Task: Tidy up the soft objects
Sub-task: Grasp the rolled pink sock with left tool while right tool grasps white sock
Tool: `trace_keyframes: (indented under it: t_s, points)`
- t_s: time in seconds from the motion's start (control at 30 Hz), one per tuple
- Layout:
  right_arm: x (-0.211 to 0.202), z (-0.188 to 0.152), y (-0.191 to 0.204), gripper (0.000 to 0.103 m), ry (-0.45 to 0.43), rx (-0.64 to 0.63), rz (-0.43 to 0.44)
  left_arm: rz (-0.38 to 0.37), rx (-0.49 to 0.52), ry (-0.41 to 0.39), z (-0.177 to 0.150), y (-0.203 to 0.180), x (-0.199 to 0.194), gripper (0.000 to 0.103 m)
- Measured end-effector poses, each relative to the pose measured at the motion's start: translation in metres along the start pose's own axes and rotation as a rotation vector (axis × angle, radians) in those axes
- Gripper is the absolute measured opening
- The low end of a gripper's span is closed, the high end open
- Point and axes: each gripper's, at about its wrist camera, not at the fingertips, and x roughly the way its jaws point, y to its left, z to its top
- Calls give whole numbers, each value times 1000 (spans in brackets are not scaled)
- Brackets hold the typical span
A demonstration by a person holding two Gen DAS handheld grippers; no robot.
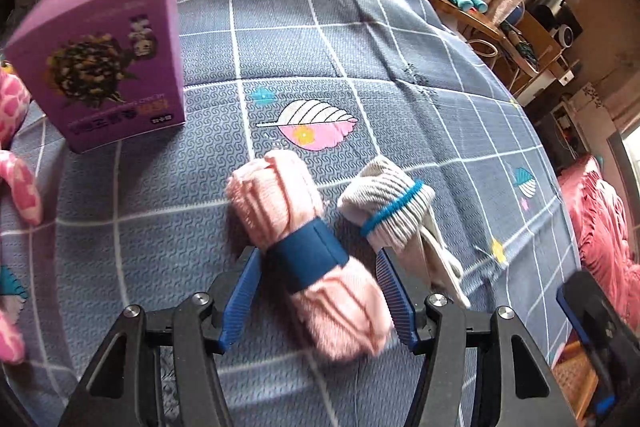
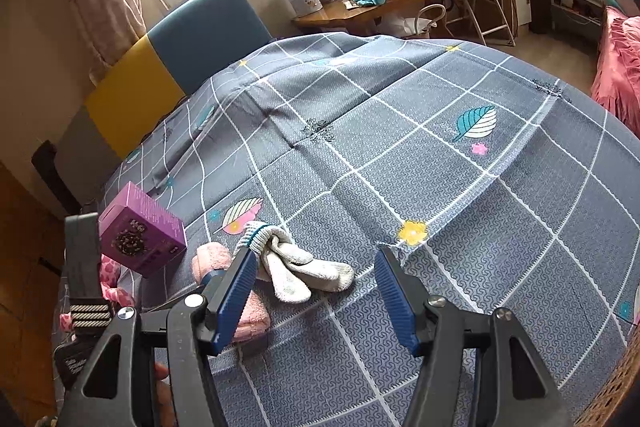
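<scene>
Left wrist view: the left gripper has its jaws spread around the pink roll — soft, light, best pinched at its blue band.

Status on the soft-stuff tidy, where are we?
Early. Done: nothing visibly sorted; the grey socks and pink plush toy lie loose on the bedspread beside the purple box. In hand: left claw straddles the pink towel roll, apparently not clamped. Right claw is empty. Left: everything.
</scene>
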Motion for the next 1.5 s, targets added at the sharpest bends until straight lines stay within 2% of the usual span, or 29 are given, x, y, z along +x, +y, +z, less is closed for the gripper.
trace_keyframes:
  t_s: [0.07,0.17,0.3,0.5,0.6,0.7,0.87,0.97,1.07,1.23,1.3,1.33,1.37,1.43,1.5]
  points:
    - [1,0,-1,62,2,3,-1,20,-9,12,4,-1,11,42]
    - [3,-1,0,62,11,-4,3,11,-16,1,5,3,17,35]
    - [3,-2,2,62,13,-18,9,-12,11,-63,-3,8,-3,34]
    - [6,-4,4,62,39,-27,23,-17,93,-136,-32,40,-67,35]
    - [16,-8,10,62,97,-53,39,7,138,-122,-60,68,-91,35]
    - [28,-15,24,62,168,-122,61,17,161,-68,-95,95,-100,34]
    - [48,-16,68,62,213,-397,17,73,232,11,-148,116,-93,35]
    - [71,-7,81,62,257,-498,-36,57,198,-19,-153,119,-94,36]
    - [91,3,81,63,280,-541,-88,48,151,-27,-154,120,-91,37]
    - [125,9,76,63,334,-519,-89,12,76,-32,-153,125,-89,37]
    - [134,7,73,63,362,-488,-54,3,58,-34,-153,127,-88,37]
    - [137,5,72,61,375,-475,-50,4,56,-37,-154,127,-89,37]
    - [138,2,72,48,376,-471,-46,7,54,-41,-154,126,-90,37]
    - [131,-2,77,35,351,-487,-35,12,52,-49,-155,126,-91,37]
    - [119,-6,83,31,323,-514,-53,17,53,-56,-156,126,-90,37]
